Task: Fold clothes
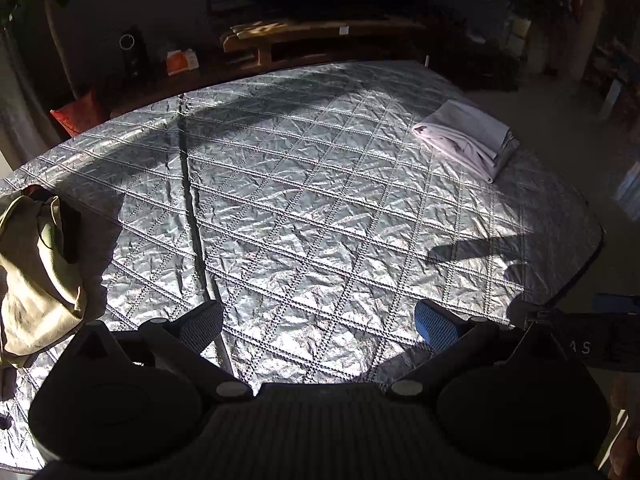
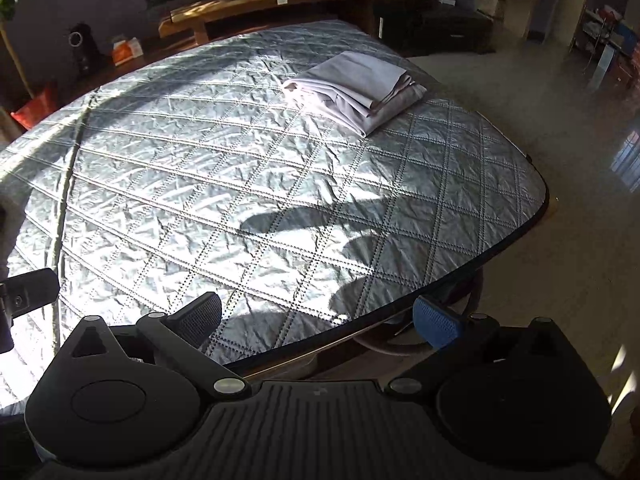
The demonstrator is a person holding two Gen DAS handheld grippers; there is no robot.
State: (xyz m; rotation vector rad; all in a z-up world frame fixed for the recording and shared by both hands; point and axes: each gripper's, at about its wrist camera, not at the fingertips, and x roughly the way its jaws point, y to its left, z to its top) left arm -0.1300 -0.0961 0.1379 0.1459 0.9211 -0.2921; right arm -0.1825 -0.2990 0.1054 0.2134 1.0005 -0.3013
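Note:
A folded pale lilac-grey garment (image 1: 468, 138) lies on the silver quilted cover (image 1: 300, 200) at its far right; the right wrist view shows the same folded garment (image 2: 356, 88) on the cover (image 2: 240, 168). An unfolded olive-beige garment (image 1: 36, 276) lies bunched at the cover's left edge. My left gripper (image 1: 318, 326) hovers open over the near part of the cover, empty. My right gripper (image 2: 318, 322) is open and empty above the cover's near right edge. Part of the right gripper (image 1: 592, 340) shows at the right of the left wrist view.
A dark seam or rod (image 1: 192, 208) runs across the cover at the left. Beyond the far edge stand a wooden bench (image 1: 320, 36), an orange box (image 1: 182, 62), a speaker (image 1: 130, 52) and a red bag (image 1: 78, 114). Carpeted floor (image 2: 560, 240) lies to the right.

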